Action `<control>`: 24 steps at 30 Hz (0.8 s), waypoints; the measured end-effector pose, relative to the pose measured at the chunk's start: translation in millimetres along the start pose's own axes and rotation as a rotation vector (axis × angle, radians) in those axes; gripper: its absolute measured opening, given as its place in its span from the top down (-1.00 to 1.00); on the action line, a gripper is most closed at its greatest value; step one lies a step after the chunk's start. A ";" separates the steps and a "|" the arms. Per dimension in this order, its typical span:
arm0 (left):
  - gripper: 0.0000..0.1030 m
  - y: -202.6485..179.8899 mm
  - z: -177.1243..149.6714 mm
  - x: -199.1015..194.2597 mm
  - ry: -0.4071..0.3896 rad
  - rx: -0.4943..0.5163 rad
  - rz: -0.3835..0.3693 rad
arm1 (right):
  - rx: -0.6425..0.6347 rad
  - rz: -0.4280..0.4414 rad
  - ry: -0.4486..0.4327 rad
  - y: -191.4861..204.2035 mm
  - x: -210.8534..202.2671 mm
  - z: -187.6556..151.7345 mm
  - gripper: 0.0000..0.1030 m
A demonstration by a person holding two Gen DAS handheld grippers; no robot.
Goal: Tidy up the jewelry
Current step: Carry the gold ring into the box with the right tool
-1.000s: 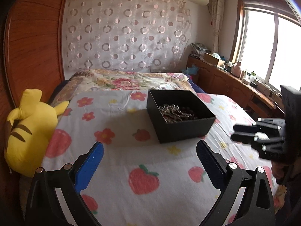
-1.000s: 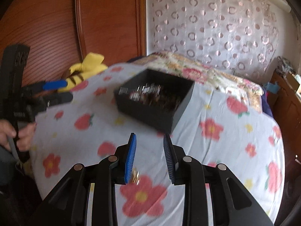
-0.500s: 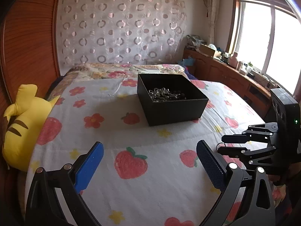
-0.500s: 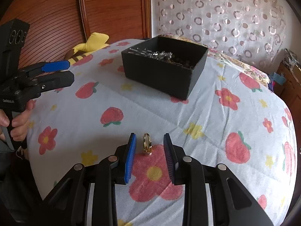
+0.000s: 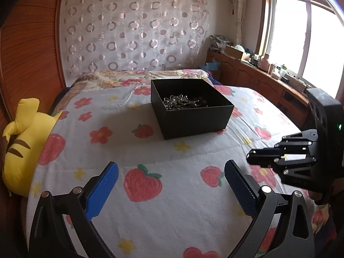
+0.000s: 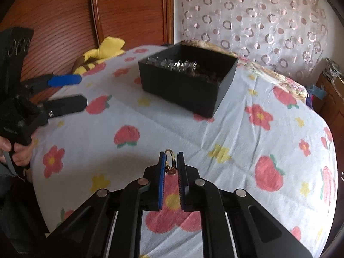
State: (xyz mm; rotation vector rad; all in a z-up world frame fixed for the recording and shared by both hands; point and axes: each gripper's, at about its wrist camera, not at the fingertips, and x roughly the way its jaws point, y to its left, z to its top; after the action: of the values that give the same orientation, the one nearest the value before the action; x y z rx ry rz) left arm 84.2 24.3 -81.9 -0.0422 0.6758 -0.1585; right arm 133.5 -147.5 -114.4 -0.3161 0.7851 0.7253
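One gold ring [image 6: 169, 160] stands upright in the right claw [image 6: 171, 161], whose jaws, wider before, are closing; left claw [image 5: 169, 185] gapes empty.

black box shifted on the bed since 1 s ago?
Cannot tell. Both cameras moved, so the black box changes place in frame, yet it stands by the same strawberry print on the bedspread in the left wrist view.
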 end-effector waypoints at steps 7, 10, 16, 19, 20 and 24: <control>-0.85 -2.6 15.4 4.6 -0.016 0.026 0.006 | 0.003 0.000 -0.075 -11.4 -15.8 33.7 0.77; -0.85 -3.3 25.6 6.7 -0.025 0.036 0.005 | -0.003 -0.008 -0.101 -15.0 -19.1 51.2 0.77; -0.85 -4.1 42.2 9.7 -0.036 0.054 0.008 | -0.003 -0.026 -0.123 -21.7 -15.5 78.6 0.77; -0.85 -2.3 49.2 12.7 -0.037 0.055 0.009 | -0.006 -0.041 -0.125 -25.6 -8.6 92.2 0.77; -0.85 -2.6 49.0 12.6 -0.037 0.056 0.010 | -0.007 -0.045 -0.125 -26.5 -6.3 94.2 0.77; -0.85 1.3 59.2 17.7 -0.037 0.058 0.018 | -0.006 -0.063 -0.117 -31.3 8.2 110.2 0.76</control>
State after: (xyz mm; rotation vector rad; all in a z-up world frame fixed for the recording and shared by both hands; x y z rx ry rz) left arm 135.0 22.0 -46.9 0.0167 0.6338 -0.1592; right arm 217.5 -109.8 -45.8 -0.2999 0.6593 0.6808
